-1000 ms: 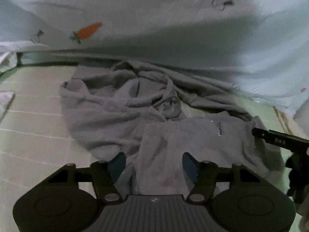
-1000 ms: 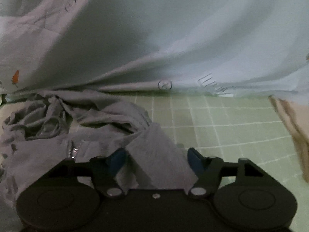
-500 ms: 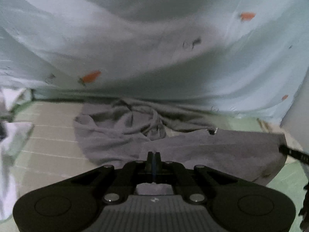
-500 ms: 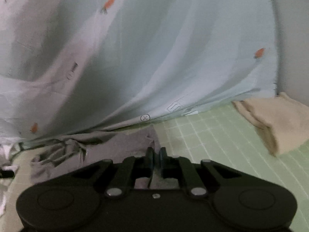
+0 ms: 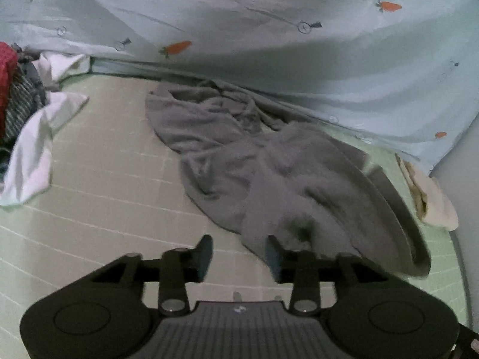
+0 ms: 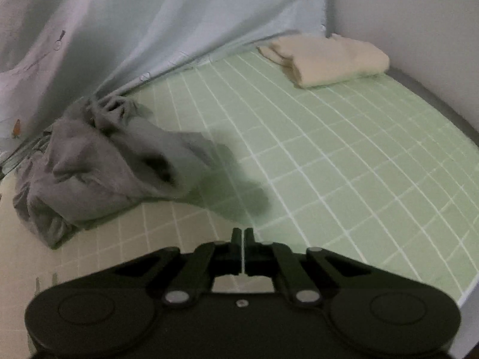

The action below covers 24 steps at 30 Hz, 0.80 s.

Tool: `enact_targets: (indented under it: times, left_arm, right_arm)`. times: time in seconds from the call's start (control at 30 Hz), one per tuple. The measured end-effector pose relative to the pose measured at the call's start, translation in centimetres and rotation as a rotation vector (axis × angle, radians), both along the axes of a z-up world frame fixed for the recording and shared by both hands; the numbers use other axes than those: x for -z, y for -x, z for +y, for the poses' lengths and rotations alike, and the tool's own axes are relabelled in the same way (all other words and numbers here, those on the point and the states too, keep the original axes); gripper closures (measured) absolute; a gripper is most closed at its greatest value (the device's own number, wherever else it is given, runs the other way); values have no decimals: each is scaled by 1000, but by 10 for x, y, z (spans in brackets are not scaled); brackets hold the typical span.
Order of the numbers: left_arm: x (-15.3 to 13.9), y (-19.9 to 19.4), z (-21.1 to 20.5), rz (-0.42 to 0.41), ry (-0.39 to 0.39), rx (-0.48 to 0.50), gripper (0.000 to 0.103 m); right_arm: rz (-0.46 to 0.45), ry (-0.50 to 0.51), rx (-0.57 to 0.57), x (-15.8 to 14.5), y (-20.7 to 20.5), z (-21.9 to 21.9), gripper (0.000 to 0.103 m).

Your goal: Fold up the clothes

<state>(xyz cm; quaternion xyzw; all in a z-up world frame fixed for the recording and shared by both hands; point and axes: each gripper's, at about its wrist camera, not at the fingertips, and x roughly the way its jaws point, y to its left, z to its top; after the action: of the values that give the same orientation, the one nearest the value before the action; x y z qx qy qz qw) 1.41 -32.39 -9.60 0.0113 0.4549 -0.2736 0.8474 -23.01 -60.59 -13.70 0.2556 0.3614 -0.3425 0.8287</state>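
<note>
— Where's the garment?
— I see the grey garment crumpled on the green bed.
— Grippers?
— My left gripper gapes wide, empty; my right gripper is pinched together, empty.

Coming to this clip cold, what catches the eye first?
A crumpled grey garment sprawls mid-mat on the green grid mat, just ahead of the open left gripper. Behind it hangs a pale carrot-print sheet. A folded cream cloth sits in the far right corner, beyond the shut right gripper.
</note>
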Motion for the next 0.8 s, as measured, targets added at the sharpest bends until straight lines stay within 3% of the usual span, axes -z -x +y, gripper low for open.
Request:
enact_targets:
  times: [0.07,0.1,0.13,0.2,0.3,0.33,0.43,0.73,0.77,0.8]
  left_arm:
    - [1,1,-9,9,11,1,30]
    - [0,0,-15,6,5,5,24]
    - [0,-1,-20,4,-2,10,23]
    - [-1,-4,-30,-1,-14,18,17]
    - [1,-25,-43,-19,-43,10,6]
    - [2,-32,-47,-25,-53,7,5]
    - [4,-52,-61,-43,-81,-2,3]
    - [40,-119,-123,-1,-87,66,3]
    - [45,-126,-131,4,-86,77,7]
    - [49,-133,-139,9,-85,88,17]
  right_arm:
    - [-26,13,-5,-5,-1,-2,77]
    - [-40,21,-7,-7,-2,-2,59]
    - [-59,27,-9,-10,-2,-2,50]
    - [-96,23,-2,-13,-11,-5,47]
    - [-149,7,15,-19,-29,-14,14]
    - [-166,2,21,-21,-35,-17,10]
    - [-196,-5,31,-28,-62,-28,1]
    - [-149,-52,12,-11,-158,-72,2]
    - [-141,-63,13,-8,-165,-76,3]
    - [-138,-77,11,-5,-170,-79,8]
